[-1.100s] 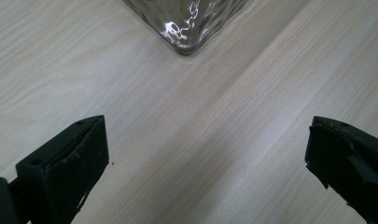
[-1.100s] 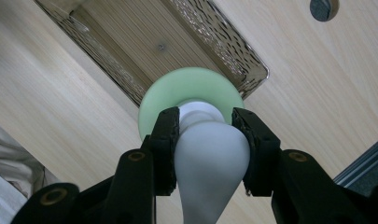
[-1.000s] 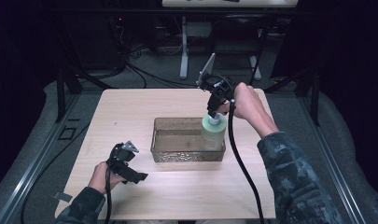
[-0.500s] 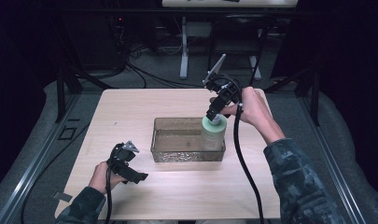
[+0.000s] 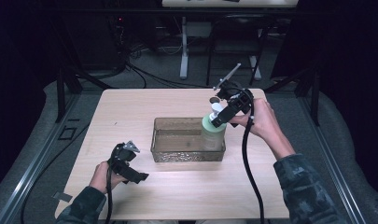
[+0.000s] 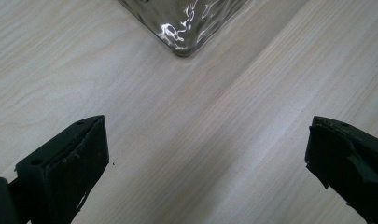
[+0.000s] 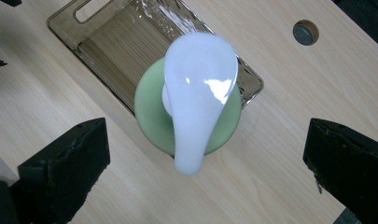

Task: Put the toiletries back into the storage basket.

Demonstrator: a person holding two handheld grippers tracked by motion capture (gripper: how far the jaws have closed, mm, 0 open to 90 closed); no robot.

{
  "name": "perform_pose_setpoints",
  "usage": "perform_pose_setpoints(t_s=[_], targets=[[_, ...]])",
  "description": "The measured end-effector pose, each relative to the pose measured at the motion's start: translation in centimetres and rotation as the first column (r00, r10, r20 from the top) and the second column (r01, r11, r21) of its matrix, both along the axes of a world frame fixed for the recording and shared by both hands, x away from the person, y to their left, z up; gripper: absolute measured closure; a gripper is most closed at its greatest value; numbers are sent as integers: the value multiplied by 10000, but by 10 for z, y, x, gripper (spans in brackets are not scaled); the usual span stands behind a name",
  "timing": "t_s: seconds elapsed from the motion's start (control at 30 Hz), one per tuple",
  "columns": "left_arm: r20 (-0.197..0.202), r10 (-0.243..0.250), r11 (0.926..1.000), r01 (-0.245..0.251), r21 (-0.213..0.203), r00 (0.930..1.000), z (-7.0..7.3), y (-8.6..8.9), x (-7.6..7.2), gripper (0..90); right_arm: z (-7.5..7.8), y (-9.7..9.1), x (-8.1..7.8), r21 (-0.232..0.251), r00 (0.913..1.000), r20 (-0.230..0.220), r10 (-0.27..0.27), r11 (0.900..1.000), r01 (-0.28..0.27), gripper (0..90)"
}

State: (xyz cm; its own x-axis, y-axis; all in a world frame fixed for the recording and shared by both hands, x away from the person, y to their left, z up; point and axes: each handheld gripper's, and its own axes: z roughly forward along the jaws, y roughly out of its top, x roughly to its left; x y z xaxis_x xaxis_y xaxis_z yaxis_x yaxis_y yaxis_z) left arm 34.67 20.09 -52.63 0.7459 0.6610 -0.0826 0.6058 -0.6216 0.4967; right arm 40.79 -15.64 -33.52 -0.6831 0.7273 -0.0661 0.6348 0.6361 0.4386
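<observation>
Right gripper [image 5: 222, 113], compared with half a second ago: it has lifted slightly and drawn back toward 2 o'clock, so that it now hovers above the green pump bottle [image 5: 213, 133] instead of sitting close over the pump. In the right gripper view its jaws stand wide apart on either side of the white pump head [image 7: 196, 102], touching nothing.

The bottle stands upright in the 3 o'clock end of the clear glass tray [image 5: 177, 154], apparently on the tray floor, though the glass wall blurs its base.

Left gripper [image 5: 126, 164]: unchanged, resting low on the wooden table [image 5: 130, 107] at 8 o'clock from the tray, held in the left hand [image 5: 102, 176]. Its jaws are spread open, and a tray corner [image 6: 184, 44] lies just ahead of them.

Open room: bare tabletop runs along the 12 o'clock edge and at 9 o'clock of the tray. A round hole [image 7: 305, 32] in the table lies past the tray's far corner.
</observation>
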Motion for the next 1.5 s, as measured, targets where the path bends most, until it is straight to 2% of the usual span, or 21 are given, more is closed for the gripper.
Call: perform_pose_setpoints(t_s=[0.17,0.37,0.4,0.47,0.63,0.7,0.73,0.8,0.83,0.9,1.0,1.13,1.23,1.27,1.4,1.5], targets=[[7,-14,10000,14,20,10000,0,0,0,0,-5,-13,-14,336,9997,223,-87,9994,80,0],[-13,23,10000,-23,2,10000,0,0,-1,0,-17,-28,-30,596,9984,516,-252,9980,222,0],[-8,19,10000,-19,3,10000,0,0,-1,0,-24,-34,-37,725,9968,742,-288,9971,234,0],[5,28,10000,-28,14,10000,0,0,-1,0,-26,-35,-39,723,9967,745,-316,9970,262,0],[-8,21,10000,-21,12,10000,0,1,-1,0,-47,-46,-55,1011,9940,980,-479,9942,379,0],[-5,25,10000,-25,30,10000,0,1,-1,0,-60,-52,-61,1188,9931,1017,-591,9918,469,0],[-11,21,10000,-21,31,10000,0,1,-1,0,-60,-52,-61,1188,9931,1017,-591,9918,469,0],[-5,24,10000,-24,32,10000,0,1,-1,0,-70,-55,-66,1255,9912,1088,-759,9901,621,1],[-23,10,10000,-10,56,10000,0,1,-1,0,-79,-60,-69,1410,9903,1138,-800,9880,636,0],[-28,11,10000,-10,62,10000,0,1,-1,0,-83,-61,-72,1431,9904,1097,-846,9873,685,0],[-23,-8,10000,8,56,10000,-1,1,-1,0,-98,-67,-75,1534,9923,958,-791,9861,638,0],[-54,12,10000,-11,71,10000,-1,1,-1,0,-120,-75,-80,1874,9909,891,-1011,9788,830,0],[-78,-21,10000,21,85,10000,-2,1,-1,0,-129,-76,-78,1735,9919,741,-1031,9808,890,0],[-67,-13,10000,14,66,10000,-1,1,-1,0,-136,-78,-77,1849,9914,630,-1145,9775,1012,0],[-51,-26,10000,26,66,10000,-1,3,0,0,-147,-81,-76,1735,9919,439,-1188,9787,1095,0],[-53,-23,10000,23,53,10000,-1,3,1,0,-150,-83,-77,1744,9911,468,-1245,9780,1146,0]])
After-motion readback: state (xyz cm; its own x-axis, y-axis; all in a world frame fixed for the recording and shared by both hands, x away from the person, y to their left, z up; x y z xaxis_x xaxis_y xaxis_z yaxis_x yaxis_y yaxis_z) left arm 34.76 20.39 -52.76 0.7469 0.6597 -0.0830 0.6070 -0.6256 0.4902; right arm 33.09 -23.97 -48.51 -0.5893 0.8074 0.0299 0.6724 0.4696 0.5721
